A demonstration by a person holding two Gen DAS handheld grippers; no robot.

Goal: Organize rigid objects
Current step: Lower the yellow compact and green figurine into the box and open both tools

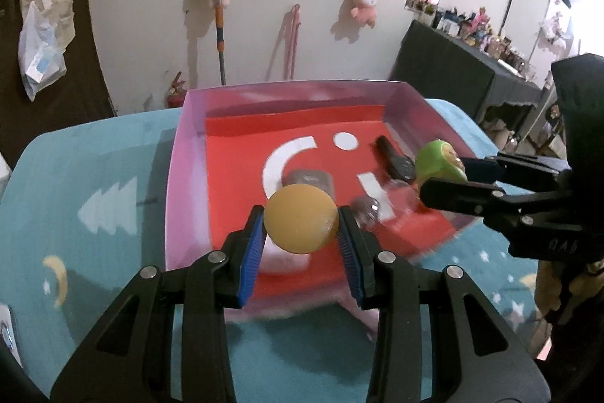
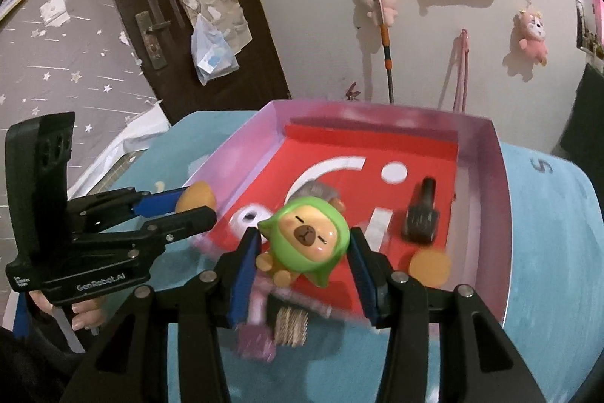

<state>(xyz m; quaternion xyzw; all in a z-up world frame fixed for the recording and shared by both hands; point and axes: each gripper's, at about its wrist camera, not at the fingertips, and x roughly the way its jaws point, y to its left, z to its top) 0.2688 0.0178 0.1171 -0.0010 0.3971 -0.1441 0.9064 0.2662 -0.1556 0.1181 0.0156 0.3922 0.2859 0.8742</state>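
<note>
Over the red box [image 1: 181,153], left hand-held gripper [image 1: 301,225] clamps a ball [image 1: 301,220], right [image 2: 304,244] a figurine [image 2: 307,237].

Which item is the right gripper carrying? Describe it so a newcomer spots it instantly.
Find the red-floored box on the blue cloth. Above its near edge, the right gripper holds a toy figurine: brown capybara face in a green hood, unlike the plain orange ball nearby.

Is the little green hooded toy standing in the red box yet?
No. The green-hooded capybara figure is tilted between the right gripper pads, held above the red-floored box.
</note>
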